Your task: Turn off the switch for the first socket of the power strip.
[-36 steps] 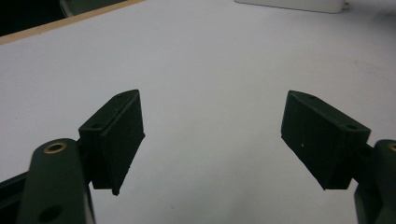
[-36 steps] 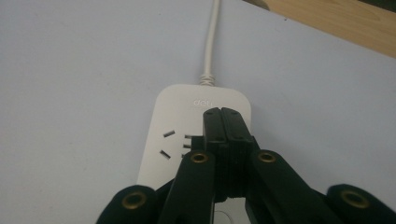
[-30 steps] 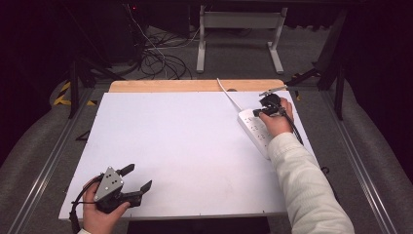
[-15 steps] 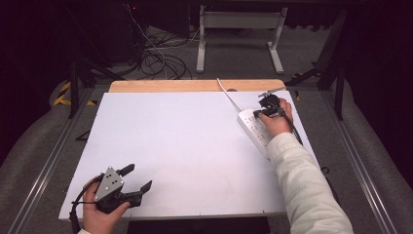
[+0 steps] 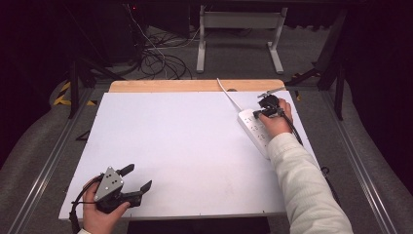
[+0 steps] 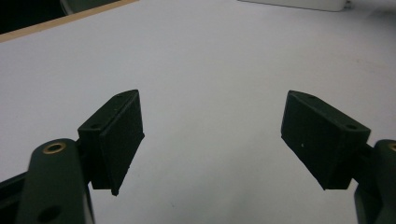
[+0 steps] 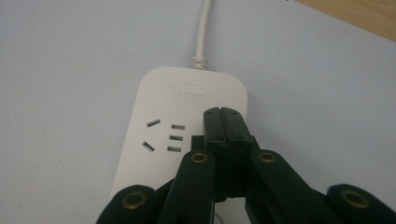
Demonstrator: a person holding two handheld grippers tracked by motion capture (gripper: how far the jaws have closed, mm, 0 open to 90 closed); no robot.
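A white power strip lies at the right side of the white table top, its white cord running toward the far edge. My right gripper hovers over the strip's far end with its jaws pressed together and nothing between them. In the right gripper view the shut tips sit over the strip beside its sockets, below the printed brand name. My left gripper rests at the table's near left corner, jaws spread wide. In the left gripper view the fingers frame bare white surface.
A wooden strip borders the table's far edge. Beyond it, tangled cables and a white metal stand sit on the grey floor. Metal rails run along both sides of the table.
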